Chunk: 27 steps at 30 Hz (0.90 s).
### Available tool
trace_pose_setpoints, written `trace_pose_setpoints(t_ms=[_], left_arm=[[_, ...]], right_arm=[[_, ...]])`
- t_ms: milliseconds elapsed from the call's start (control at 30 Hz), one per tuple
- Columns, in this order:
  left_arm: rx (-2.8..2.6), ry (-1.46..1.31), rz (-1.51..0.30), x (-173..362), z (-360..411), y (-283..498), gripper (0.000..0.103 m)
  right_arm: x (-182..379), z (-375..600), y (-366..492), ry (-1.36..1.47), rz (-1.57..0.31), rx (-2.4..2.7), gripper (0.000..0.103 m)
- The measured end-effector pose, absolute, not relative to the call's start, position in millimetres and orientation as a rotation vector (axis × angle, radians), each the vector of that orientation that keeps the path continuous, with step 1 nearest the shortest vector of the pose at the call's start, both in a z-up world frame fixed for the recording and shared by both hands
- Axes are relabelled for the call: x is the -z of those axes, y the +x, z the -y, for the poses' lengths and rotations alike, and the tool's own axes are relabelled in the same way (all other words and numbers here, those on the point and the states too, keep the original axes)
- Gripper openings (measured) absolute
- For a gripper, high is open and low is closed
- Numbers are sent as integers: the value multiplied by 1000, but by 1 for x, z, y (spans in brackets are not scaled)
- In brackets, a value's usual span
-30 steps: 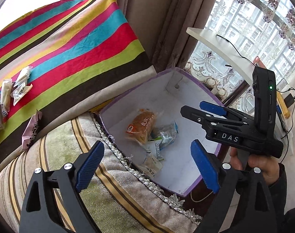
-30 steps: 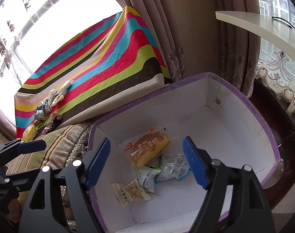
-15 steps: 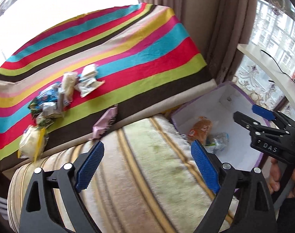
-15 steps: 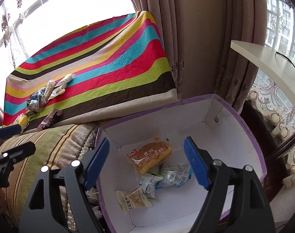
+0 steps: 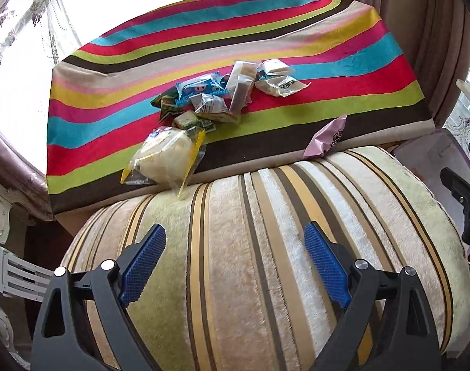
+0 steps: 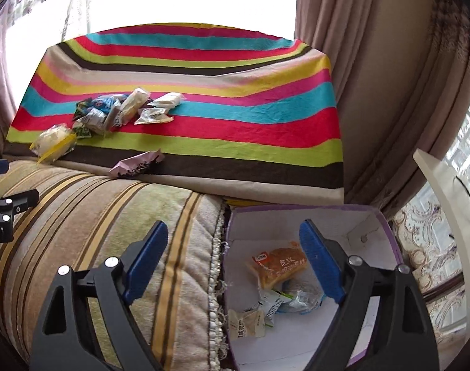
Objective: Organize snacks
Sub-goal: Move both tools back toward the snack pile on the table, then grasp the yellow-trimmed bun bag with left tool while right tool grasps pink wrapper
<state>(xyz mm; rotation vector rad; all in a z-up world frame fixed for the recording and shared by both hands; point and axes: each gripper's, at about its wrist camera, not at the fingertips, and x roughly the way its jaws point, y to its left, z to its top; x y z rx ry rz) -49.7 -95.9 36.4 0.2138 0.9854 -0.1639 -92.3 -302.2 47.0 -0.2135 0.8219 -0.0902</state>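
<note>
View shift: over the last second both cameras have swung away from the purple-rimmed box (image 6: 386, 225) toward the striped cloth (image 5: 343, 61); in the left view the box is now only a sliver at the right edge.
Left gripper (image 5: 235, 262): we see the fingers spread wide with nothing between them, over the plush cushion (image 5: 265, 216).
Right gripper (image 6: 231, 262): its fingers have just been opening and now stand wide; nothing is held. Its right finger is above the box, its left above the cushion.
Task meaning: we judge a deposit complete and the next pick-up about to begin.
Snacks in box: a bread bun packet (image 6: 279, 264) and a few small sachets (image 6: 247, 323) lie on the white floor of the box.
Snacks remaining: a loose heap of packets (image 5: 216, 99) on the cloth, a clear bag with a pale round bun (image 5: 167, 157) at its near edge, and a pink wrapper (image 5: 326, 137) apart, where cloth meets cushion.
Materials: wrappers are thin, glossy, crinkled film; we expect them to slip and deform under pressure. The cloth is smooth woven fabric; the cushion is deep-pile and rounded; the box is stiff card with upright walls.
</note>
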Motion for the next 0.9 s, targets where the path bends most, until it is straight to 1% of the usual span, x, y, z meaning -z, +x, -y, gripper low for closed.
trace_pose_setpoints(t_ms=[200,300,433,500,567,733,900], left_arm=[[183,164,-992,-37,80,-54,88],[202,120,-1018,-32,76,-53,88],[267,-19,-1033,-29,60,-49,91],[279,-21,-1030,-29,60,-50,91],[284,-32,-1021,-30,59,-50,91],[289,-147,-1014,-33,43,-42,91],[247,-200,-1021,-31,29,-30,91]], right_arm=[[-42,263,-92,-358,-834,39,88],[-36,257,-90,-368,-859,28,88],[-37,270,-84,-246,-898,-23,88],[-36,280,-80,-121,-936,-87,88],[-34,284,-75,-56,-964,-99,88],[-31,281,-61,26,-980,-147,88],[-26,278,-42,75,-1015,-169,88]])
